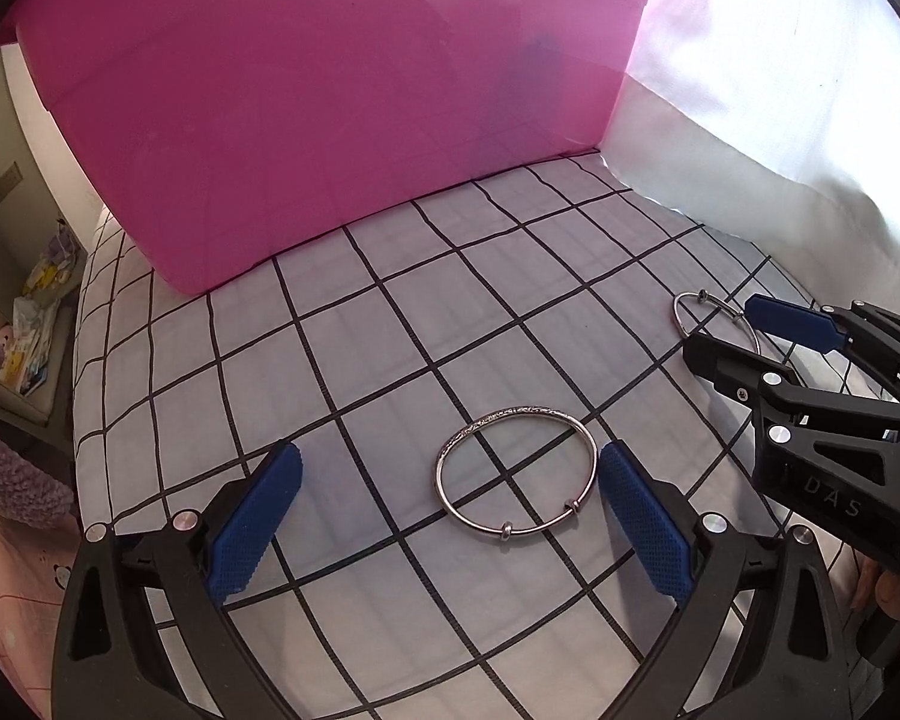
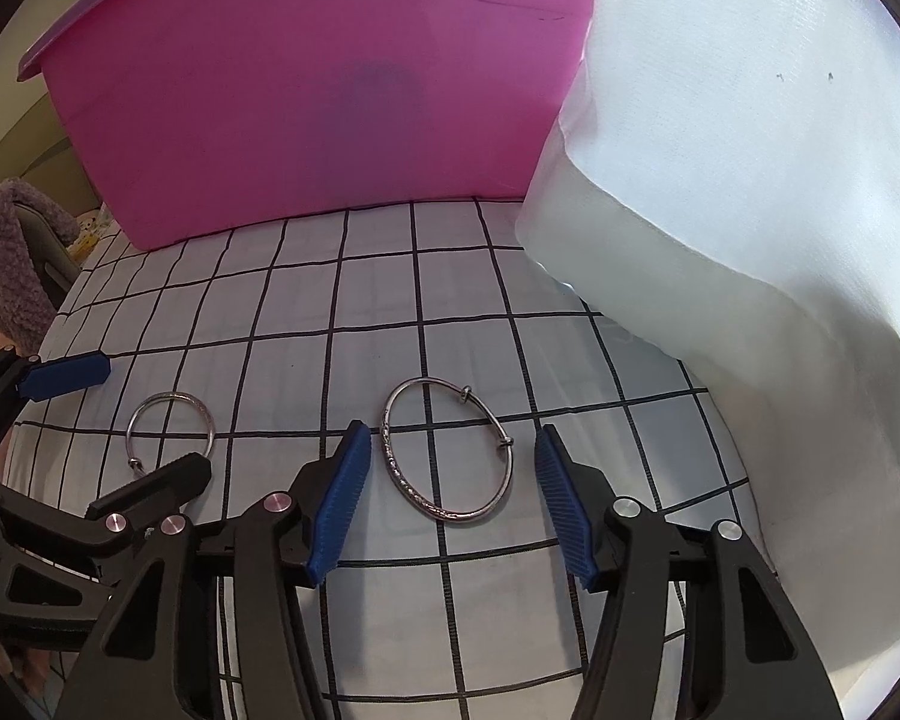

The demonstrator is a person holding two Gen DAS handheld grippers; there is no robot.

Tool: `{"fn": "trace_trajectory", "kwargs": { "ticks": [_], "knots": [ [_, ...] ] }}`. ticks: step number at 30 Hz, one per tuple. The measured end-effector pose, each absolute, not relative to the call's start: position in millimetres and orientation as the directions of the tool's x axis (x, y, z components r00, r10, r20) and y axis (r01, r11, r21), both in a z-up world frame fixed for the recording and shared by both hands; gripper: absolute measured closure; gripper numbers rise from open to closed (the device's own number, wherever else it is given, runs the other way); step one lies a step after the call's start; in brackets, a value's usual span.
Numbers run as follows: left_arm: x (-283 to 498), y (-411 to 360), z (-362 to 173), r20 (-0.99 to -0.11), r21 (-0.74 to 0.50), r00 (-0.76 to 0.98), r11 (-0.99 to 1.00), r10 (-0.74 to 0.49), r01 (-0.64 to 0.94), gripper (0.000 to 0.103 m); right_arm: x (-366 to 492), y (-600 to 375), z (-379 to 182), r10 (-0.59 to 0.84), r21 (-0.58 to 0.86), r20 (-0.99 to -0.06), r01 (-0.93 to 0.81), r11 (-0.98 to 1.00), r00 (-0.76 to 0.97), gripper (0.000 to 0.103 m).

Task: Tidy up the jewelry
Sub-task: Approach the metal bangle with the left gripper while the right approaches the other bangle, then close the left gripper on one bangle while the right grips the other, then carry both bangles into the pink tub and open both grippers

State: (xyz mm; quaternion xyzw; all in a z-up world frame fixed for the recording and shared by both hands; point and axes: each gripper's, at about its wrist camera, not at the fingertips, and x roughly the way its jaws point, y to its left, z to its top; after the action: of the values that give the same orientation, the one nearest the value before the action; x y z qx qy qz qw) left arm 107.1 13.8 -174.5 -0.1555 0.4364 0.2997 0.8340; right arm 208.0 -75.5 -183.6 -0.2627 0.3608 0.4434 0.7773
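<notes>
While flat on the checked cloth, two silver bangles, each between spread fingers.

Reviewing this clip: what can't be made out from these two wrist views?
- Pink bin: its inside is hidden in both views by its own wall; a dark shape shows through, unidentifiable.
- Left bangle: the left gripper covers its near edge in the right view.
- Right bangle: partly behind the right gripper in the left view.
</notes>
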Motion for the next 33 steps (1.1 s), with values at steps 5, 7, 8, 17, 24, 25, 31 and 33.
{"fn": "trace_trajectory", "kwargs": {
  "ticks": [5, 7, 8, 17, 24, 25, 31, 33],
  "knots": [
    [99.5, 1.9, -169.2, -0.810, 0.005, 0.464, 0.794, 0.359, -0.607, 0.022, 201.3, -79.6, -180.9, 0.508, -0.083, -0.790, -0.882, 0.464, 0.342, 0.060],
    [100.0, -5.9, -166.5, -0.803, 0.006, 0.483, 0.816, 0.348, -0.578, 0.037, 199.1, -80.5, -180.0, 0.508, -0.086, -0.789, -0.881, 0.464, 0.345, 0.060],
    [100.7, -9.6, -164.9, -0.800, 0.007, 0.493, 0.827, 0.341, -0.562, 0.050, 199.6, -79.4, -180.6, 0.508, -0.090, -0.788, -0.881, 0.464, 0.348, 0.060],
    [94.1, -4.1, -157.2, -0.798, -0.055, 0.523, 0.827, 0.301, -0.559, 0.052, 198.5, -79.1, -179.0, 0.509, -0.094, -0.783, -0.877, 0.471, 0.357, 0.060],
    [87.2, -4.8, -143.0, -0.780, -0.066, 0.547, 0.830, 0.302, -0.553, 0.052, 188.1, -86.8, -171.6, 0.524, -0.076, -0.771, -0.868, 0.490, 0.363, 0.060],
    [85.7, -4.7, -140.7, -0.779, -0.068, 0.550, 0.831, 0.302, -0.552, 0.052, 187.1, -87.6, -170.8, 0.523, -0.076, -0.771, -0.867, 0.493, 0.365, 0.060],
    [80.9, -5.4, -126.0, -0.771, -0.065, 0.564, 0.843, 0.297, -0.534, 0.052, 179.1, -98.8, -153.8, 0.531, -0.064, -0.757, -0.851, 0.520, 0.381, 0.060],
    [77.9, -5.4, -119.0, -0.767, -0.063, 0.569, 0.846, 0.298, -0.529, 0.052, 177.0, -104.1, -145.1, 0.536, -0.053, -0.750, -0.842, 0.537, 0.389, 0.060]
  ]
}}
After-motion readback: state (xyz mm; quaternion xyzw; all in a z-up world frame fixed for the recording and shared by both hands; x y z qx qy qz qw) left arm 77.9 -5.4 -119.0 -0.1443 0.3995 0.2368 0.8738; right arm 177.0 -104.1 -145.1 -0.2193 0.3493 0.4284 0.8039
